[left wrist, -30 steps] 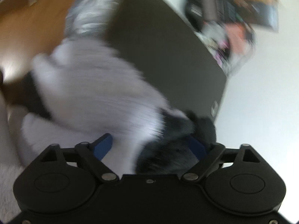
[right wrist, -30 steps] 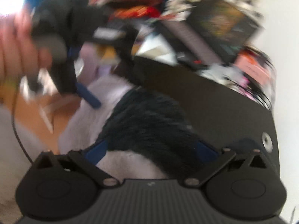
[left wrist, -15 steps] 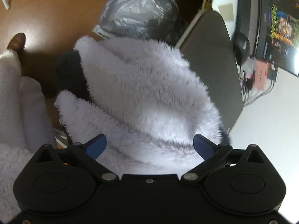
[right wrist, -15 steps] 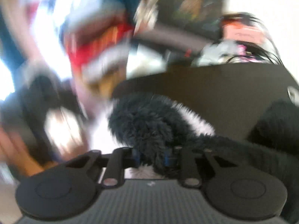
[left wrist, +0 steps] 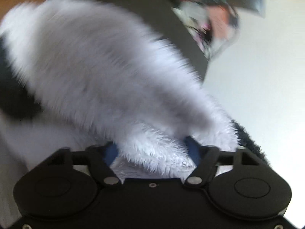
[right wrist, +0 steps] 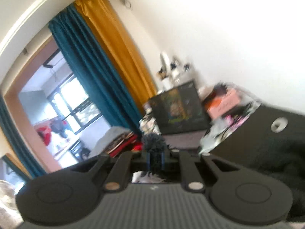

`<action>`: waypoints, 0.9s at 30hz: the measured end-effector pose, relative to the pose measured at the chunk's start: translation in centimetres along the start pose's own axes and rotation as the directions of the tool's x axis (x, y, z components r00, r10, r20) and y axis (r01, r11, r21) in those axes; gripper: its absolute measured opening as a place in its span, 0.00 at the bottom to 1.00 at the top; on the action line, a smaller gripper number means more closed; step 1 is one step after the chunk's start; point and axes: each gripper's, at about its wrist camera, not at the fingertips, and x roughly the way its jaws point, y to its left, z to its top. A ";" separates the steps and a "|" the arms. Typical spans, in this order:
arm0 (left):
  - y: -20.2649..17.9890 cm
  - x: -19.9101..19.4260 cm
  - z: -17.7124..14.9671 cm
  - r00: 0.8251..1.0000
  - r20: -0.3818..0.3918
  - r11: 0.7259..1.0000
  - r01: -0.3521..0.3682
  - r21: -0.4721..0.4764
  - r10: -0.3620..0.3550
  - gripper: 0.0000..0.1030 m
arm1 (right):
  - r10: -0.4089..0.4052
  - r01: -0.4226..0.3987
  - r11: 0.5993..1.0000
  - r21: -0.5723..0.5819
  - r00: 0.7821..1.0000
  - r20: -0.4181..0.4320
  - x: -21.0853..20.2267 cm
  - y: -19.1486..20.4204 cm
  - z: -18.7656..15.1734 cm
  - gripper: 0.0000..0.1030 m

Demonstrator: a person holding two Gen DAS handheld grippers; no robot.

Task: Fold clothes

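Fluffy white garment (left wrist: 106,72) overhanging dark tabletop's edge (left wrist: 202,63), bare white wall (left wrist: 266,95) beyond.

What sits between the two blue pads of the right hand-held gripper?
A tuft of the dark fleece, pinched as the right hand-held gripper closes its jaws. The right wrist view shows it; nothing else lies in the gap.

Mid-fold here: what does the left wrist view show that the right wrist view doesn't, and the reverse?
Only the left wrist view: the fluffy white fleece body of the garment, with the left tongs closing around a fold of it.

Only the right wrist view: teal and mustard curtains, a window, and the right tongs pinching a dark fuzzy tuft.

Both: the dark tabletop and blurred clutter against the wall.
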 end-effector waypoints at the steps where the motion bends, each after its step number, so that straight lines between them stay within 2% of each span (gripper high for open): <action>1: -0.8 0.5 0.1 1.000 0.002 1.000 0.003 0.028 -0.003 0.32 | -0.011 0.011 1.000 0.013 1.000 0.016 -0.4 -0.5 0.2 0.10; 2: -1.4 0.9 0.0 1.000 0.005 0.999 0.016 0.033 -0.016 0.20 | -0.022 0.021 0.999 0.025 0.999 0.032 -0.8 -0.9 0.3 0.10; 3: -2.4 1.1 -0.2 1.000 0.017 0.998 0.025 0.061 -0.026 0.16 | -0.033 0.031 0.999 0.039 0.998 0.048 -1.2 -1.4 0.5 0.10; 5: -5.7 0.6 -0.9 0.997 0.066 0.979 0.035 0.201 -0.049 0.13 | -0.048 0.040 0.996 0.078 0.994 0.098 -2.2 -2.1 0.8 0.10; 9: -14.2 -0.4 -2.5 0.978 0.079 0.892 0.141 0.431 -0.192 0.11 | -0.050 0.024 0.994 0.107 0.969 0.244 -5.3 -2.8 2.4 0.10; 10: -16.6 -0.6 -3.1 0.970 0.071 0.861 0.171 0.479 -0.232 0.11 | -0.056 0.027 0.994 0.105 0.958 0.281 -6.1 -2.7 3.1 0.10; 12: -21.3 -0.9 -4.8 0.943 0.045 0.787 0.248 0.565 -0.330 0.11 | -0.064 0.030 0.995 0.099 0.933 0.353 -7.8 -2.6 4.3 0.10; 14: -26.1 -1.5 -7.4 0.912 -0.008 0.695 0.318 0.645 -0.410 0.11 | -0.072 0.038 0.995 0.088 0.903 0.423 -9.4 -2.4 5.3 0.10; 16: -30.2 -1.4 -10.3 0.898 -0.071 0.612 0.352 0.708 -0.434 0.11 | -0.082 0.052 0.996 0.075 0.868 0.490 -10.7 -2.2 6.0 0.10; 19: -33.8 0.1 -14.2 0.886 -0.169 0.503 0.393 0.770 -0.432 0.12 | -0.120 0.112 0.992 0.051 0.792 0.599 -13.4 -1.5 6.0 0.10; 20: -34.5 1.0 -15.3 0.884 -0.194 0.469 0.399 0.788 -0.426 0.12 | -0.161 0.149 0.986 0.070 0.771 0.616 -13.9 -1.9 5.8 0.10; 21: -34.9 2.2 -16.0 0.888 -0.207 0.451 0.394 0.801 -0.410 0.12 | -0.202 0.186 0.978 0.091 0.749 0.632 -14.4 -2.3 5.6 0.10; 22: -35.1 3.7 -16.3 0.900 -0.203 0.452 0.376 0.809 -0.386 0.13 | -0.244 0.226 0.968 0.113 0.724 0.645 -14.8 -2.7 5.4 0.14; 23: -35.1 5.6 -16.2 0.918 -0.186 0.465 0.343 0.816 -0.351 0.15 | -0.327 0.312 0.940 0.141 0.696 0.639 -14.6 -3.2 5.1 0.19; 24: -34.8 7.7 -15.8 0.940 -0.165 0.490 0.300 0.819 -0.300 0.18 | -0.427 0.427 0.890 0.158 0.662 0.616 -14.2 -3.8 4.7 0.34; 25: -34.2 10.1 -15.0 0.965 -0.142 0.532 0.240 0.812 -0.220 0.25 | -0.526 0.544 0.824 0.160 0.629 0.573 -13.5 -4.3 4.2 0.61; 26: -33.2 12.5 -13.9 0.988 -0.116 0.582 0.156 0.798 -0.106 0.40 | -0.582 0.617 0.777 0.128 0.626 0.520 -12.9 -4.6 3.5 0.76; 27: -31.9 14.5 -13.0 0.995 -0.097 0.615 0.067 0.786 0.016 0.50 | -0.634 0.681 0.727 0.088 0.617 0.465 -12.2 -5.0 2.9 0.95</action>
